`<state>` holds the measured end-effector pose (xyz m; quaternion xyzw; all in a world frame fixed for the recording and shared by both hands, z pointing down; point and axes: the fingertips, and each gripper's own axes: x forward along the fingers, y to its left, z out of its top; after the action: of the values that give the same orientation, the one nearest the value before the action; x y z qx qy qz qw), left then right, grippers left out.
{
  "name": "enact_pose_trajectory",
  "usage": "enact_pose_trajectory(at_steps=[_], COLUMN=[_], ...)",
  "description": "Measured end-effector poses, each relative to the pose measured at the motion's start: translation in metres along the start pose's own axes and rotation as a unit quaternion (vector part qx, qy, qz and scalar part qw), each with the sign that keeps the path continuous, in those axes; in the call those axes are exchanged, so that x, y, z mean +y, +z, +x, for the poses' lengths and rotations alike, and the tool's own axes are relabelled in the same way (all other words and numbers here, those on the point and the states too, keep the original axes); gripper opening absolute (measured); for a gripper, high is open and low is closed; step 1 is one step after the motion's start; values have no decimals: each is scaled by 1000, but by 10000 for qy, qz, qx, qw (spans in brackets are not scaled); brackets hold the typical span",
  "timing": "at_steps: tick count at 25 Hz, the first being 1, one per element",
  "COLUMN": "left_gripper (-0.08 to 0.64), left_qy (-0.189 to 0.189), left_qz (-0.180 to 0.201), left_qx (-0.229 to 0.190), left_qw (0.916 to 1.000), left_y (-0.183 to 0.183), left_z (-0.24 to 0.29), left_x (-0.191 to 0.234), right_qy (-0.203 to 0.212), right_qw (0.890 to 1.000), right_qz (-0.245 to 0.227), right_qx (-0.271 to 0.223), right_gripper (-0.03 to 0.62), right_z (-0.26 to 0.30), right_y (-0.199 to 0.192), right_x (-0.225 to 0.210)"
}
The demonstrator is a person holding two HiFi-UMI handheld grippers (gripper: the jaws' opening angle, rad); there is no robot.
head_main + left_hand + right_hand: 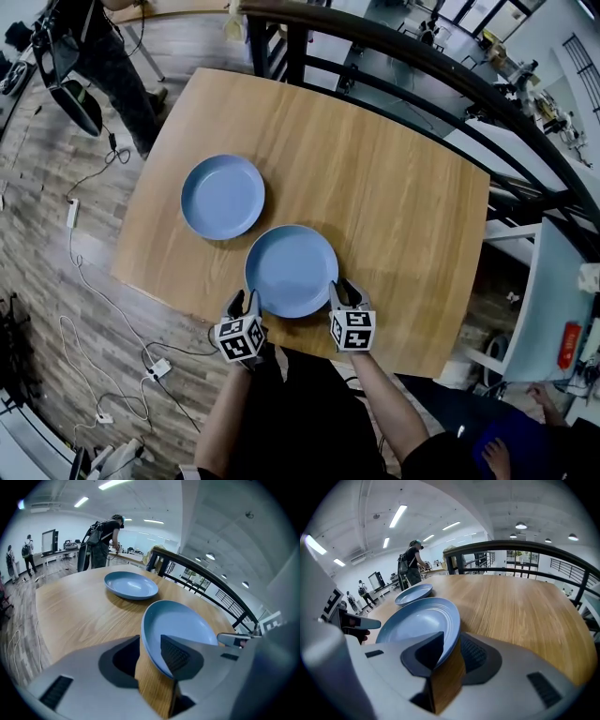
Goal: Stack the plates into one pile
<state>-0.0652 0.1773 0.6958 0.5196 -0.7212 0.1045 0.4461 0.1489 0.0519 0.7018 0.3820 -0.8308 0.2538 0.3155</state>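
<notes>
Two blue plates lie on the wooden table (403, 206). The far plate (223, 196) (131, 584) (413, 594) sits alone toward the back left. The near plate (292, 270) (183, 625) (417, 623) lies by the table's front edge, between both grippers. My left gripper (246, 300) (150, 639) is open around the plate's left rim. One pad lies over the plate's inside, and bare wood shows between the rim and the other pad. My right gripper (344, 290) (452, 637) is shut on the right rim, one pad on each side of it.
A black metal railing (422, 66) runs behind and to the right of the table. A person (101, 543) stands bent over beyond the far left corner. Cables (84, 281) trail across the wooden floor at the left. A white desk (553, 300) stands at the right.
</notes>
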Motion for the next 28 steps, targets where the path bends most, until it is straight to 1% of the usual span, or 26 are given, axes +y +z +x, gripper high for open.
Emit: enact_pose_trajectory(at_steps=[5,8,13,17,22,24,28], left_gripper=[137,137,137,137,137,137,137], left_qy=[22,-32,-106,-202,-174,-188,-339], left_qz=[-57,-230,-428,-601,-606,-551,-377], left_qx=[-307,-439,-712,-818,-943,-975,-946], left_qw=[9995,9988,9965,9946,9935,9935,9942], left_y=[20,28,55,75,103,116,136], left_z=[-23,-40,-56,-65,-67,-65,-61], left_x=[1,5,16,32,59,68,82], right_qy=[139,293,507,661,794,811,783], right_qw=[9991,9974,9948,9929,9911,9906,9902], right_qz=[-241,-420,-400,-410,-456,-470,-465], right_qx=[-333,-516,-789,-901,-965,-998,-1054], right_gripper=[127,127,127,127,127,127,127], right_z=[-12,-21,-21,-19,-11,-5,6], right_y=[31,50,83,103,125,133,148], right_x=[8,24,54,85,122,134,157])
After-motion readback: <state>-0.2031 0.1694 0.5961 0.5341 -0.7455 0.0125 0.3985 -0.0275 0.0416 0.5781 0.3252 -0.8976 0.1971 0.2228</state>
